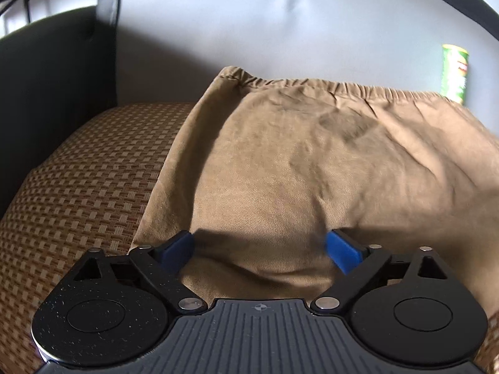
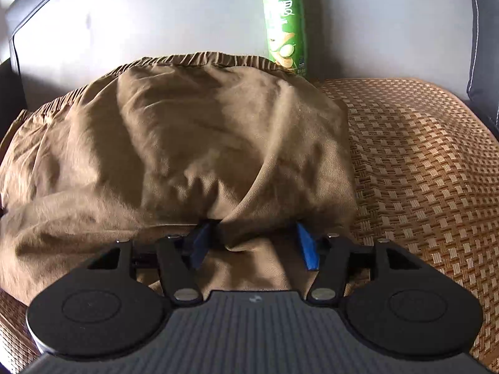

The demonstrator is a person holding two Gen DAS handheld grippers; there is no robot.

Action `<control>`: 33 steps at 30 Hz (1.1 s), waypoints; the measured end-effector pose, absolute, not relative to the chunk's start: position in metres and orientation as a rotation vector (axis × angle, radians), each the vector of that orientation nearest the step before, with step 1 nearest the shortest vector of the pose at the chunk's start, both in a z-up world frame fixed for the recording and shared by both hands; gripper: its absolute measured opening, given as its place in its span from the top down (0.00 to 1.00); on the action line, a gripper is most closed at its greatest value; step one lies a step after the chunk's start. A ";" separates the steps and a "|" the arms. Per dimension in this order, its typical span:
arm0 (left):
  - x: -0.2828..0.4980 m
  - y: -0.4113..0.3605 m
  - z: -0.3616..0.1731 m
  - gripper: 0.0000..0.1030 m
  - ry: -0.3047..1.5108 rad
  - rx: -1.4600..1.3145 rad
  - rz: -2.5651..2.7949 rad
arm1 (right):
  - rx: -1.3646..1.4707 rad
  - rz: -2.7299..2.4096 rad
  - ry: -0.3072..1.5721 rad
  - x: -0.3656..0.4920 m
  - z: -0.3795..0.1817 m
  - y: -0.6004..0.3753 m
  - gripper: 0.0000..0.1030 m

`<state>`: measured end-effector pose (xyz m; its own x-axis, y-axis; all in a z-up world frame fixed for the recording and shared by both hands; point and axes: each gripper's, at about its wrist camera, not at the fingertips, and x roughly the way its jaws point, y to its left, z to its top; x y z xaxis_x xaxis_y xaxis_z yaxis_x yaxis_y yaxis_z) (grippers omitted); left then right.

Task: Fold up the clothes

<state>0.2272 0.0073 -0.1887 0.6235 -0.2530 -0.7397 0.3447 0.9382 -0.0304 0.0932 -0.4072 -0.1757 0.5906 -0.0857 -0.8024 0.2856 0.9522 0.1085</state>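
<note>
Left wrist view: the brown elastic-waist trousers lie on the woven sofa seat, waistband far along the backrest, near fold edge across both grippers. Left gripper and right gripper both gape over that edge, equally close.

The right tool is pushing its blue fingertips under a fold of the brown garment, which is hiding them. The green can is running off the top edge; its small print is perhaps unreadable.
</note>
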 end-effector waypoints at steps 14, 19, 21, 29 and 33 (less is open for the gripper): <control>0.341 -0.030 -0.153 0.22 0.785 0.087 -0.292 | 0.236 -0.142 0.734 0.191 -0.108 -0.417 0.46; 0.377 -0.037 -0.188 0.19 0.836 0.079 -0.231 | 0.244 -0.179 0.802 0.246 -0.158 -0.425 0.38; 0.383 -0.036 -0.203 0.16 0.844 0.049 -0.224 | 0.246 -0.181 0.853 0.255 -0.180 -0.428 0.33; 0.324 0.013 -0.149 0.13 0.800 0.094 -0.323 | 0.279 -0.180 0.831 0.240 -0.169 -0.437 0.32; 0.295 0.037 -0.122 0.08 0.776 0.118 -0.373 | 0.461 -0.072 0.681 0.163 -0.123 -0.471 0.22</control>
